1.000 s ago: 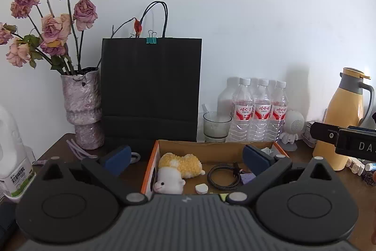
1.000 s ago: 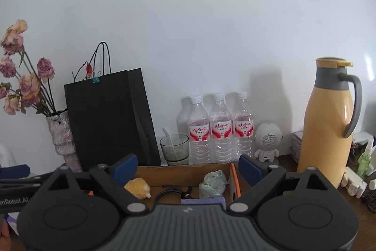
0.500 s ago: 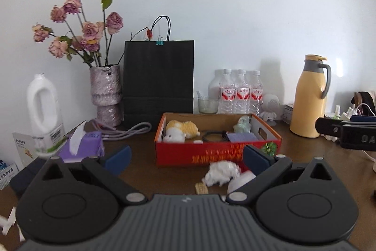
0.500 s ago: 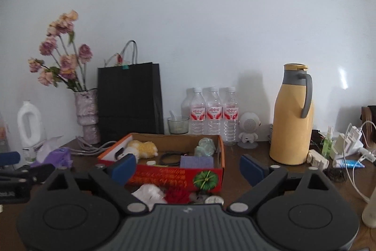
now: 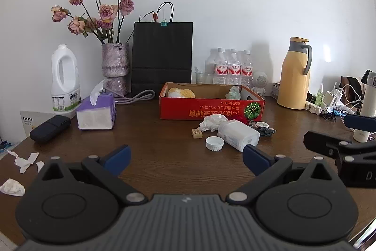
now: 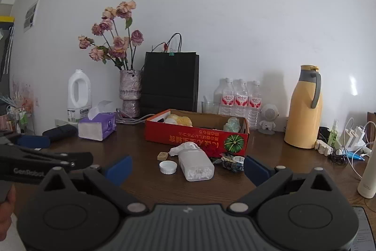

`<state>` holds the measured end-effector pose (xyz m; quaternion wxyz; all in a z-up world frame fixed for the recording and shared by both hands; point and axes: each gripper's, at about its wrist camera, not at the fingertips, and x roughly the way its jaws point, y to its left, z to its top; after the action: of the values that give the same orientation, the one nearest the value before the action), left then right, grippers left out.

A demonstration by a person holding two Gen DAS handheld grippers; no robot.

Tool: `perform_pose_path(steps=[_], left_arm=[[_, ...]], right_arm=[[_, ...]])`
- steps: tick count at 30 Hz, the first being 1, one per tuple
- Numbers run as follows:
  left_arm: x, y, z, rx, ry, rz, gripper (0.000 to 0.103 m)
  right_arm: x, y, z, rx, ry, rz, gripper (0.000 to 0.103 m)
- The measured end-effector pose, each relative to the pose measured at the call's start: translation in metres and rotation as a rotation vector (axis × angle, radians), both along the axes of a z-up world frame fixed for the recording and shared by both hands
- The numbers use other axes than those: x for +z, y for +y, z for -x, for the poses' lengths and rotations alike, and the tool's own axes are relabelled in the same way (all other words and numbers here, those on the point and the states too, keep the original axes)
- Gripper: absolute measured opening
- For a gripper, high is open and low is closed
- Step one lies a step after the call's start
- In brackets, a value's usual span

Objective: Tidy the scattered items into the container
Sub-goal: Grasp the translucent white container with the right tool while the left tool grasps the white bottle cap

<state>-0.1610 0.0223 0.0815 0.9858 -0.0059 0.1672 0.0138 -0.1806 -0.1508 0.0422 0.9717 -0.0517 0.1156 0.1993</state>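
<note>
Scattered items lie on the brown bench (image 5: 164, 157) just in front of the red cardboard box (image 5: 211, 107): a crumpled white tissue (image 5: 212, 122), a small tan block (image 5: 196, 133), a round white cap (image 5: 214, 143), a white plastic bottle (image 5: 237, 135) on its side and some dark wrappers (image 5: 264, 129), while a yellow plush toy (image 5: 181, 93) and a pale green object (image 5: 233, 93) sit inside the box. Left claw (image 5: 185, 158) stands wide apart over bare wood, holding nothing. Right claw (image 6: 186, 167) has just been opening and is spread wide and empty, the bottle showing between its blue pads (image 6: 255, 167) but untouched.
</note>
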Motion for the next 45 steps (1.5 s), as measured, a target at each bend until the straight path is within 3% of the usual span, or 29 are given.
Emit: perform_pose_path(steps=[13, 19, 23, 31, 35, 38, 42, 45], left_arm=[[-0.019, -0.001, -0.013, 0.001, 0.07, 0.015, 0.103], [-0.043, -0.003, -0.05, -0.013, 0.185, 0.047, 0.103], [-0.047, -0.005, -0.083, -0.033, 0.212, 0.034, 0.103], [-0.056, -0.004, -0.151, -0.073, 0.297, 0.014, 0.103], [-0.058, -0.004, -0.178, -0.103, 0.328, 0.0, 0.103], [-0.059, -0.006, -0.198, -0.139, 0.347, 0.002, 0.103], [-0.063, -0.012, -0.224, -0.184, 0.373, 0.011, 0.103], [-0.068, -0.02, -0.24, -0.241, 0.407, 0.011, 0.096]], right_arm=[[-0.013, -0.009, -0.023, -0.052, 0.083, -0.036, 0.101], [-0.032, -0.008, -0.048, -0.048, 0.153, -0.003, 0.099], [-0.041, -0.003, -0.081, -0.046, 0.2, 0.013, 0.097], [-0.041, 0.03, -0.188, 0.012, 0.273, 0.049, 0.095], [-0.054, 0.054, -0.236, 0.061, 0.358, 0.103, 0.085], [-0.067, 0.061, -0.256, 0.07, 0.422, 0.101, 0.066], [-0.07, 0.049, -0.258, 0.064, 0.434, 0.063, 0.064], [-0.069, 0.037, -0.254, -0.004, 0.431, 0.07, 0.064]])
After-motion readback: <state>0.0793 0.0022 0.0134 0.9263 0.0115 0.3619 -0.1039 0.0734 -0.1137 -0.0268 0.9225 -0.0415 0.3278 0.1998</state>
